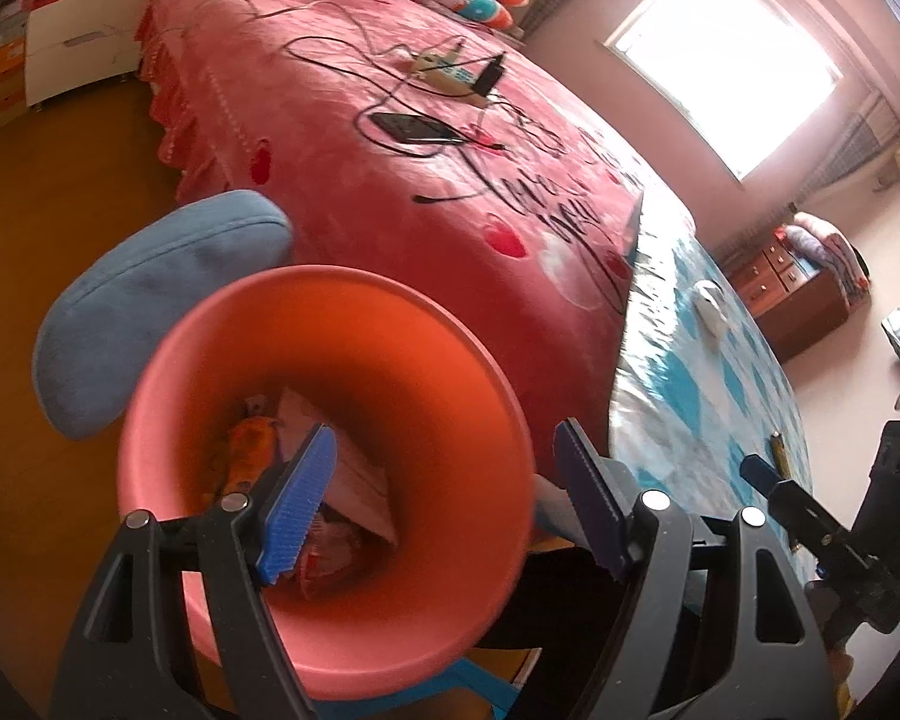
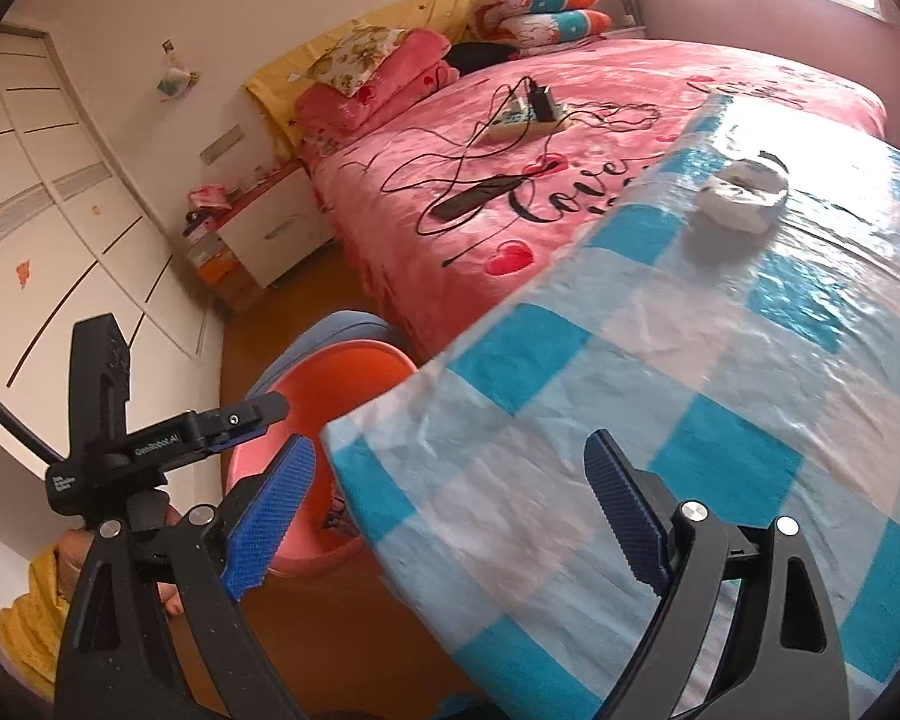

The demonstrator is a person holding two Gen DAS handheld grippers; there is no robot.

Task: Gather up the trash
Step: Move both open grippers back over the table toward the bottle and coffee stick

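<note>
An orange-pink bin point(image 1: 438, 360) stands on the floor beside the table, holding white paper point(image 1: 354, 468) and an orange wrapper point(image 1: 246, 450). My left gripper point(image 1: 444, 501) hangs open right over the bin's mouth, with nothing between its blue pads. A crumpled white wad point(image 2: 741, 195) lies far back on the blue-and-white checked tablecloth point(image 2: 690, 420). My right gripper point(image 2: 450, 507) is open above the near corner of that cloth, empty. The bin point(image 2: 342, 378) and the left gripper point(image 2: 252, 420) show at the right wrist view's lower left.
A pink bed point(image 1: 390, 180) with a power strip point(image 2: 525, 117), cables and a phone point(image 1: 411, 127) lies behind the table. A blue cushion point(image 1: 150, 306) sits against the bin. A white nightstand point(image 2: 270, 228) and wardrobe point(image 2: 48, 228) stand at the left. A small yellowish item point(image 1: 777, 450) lies near the table edge.
</note>
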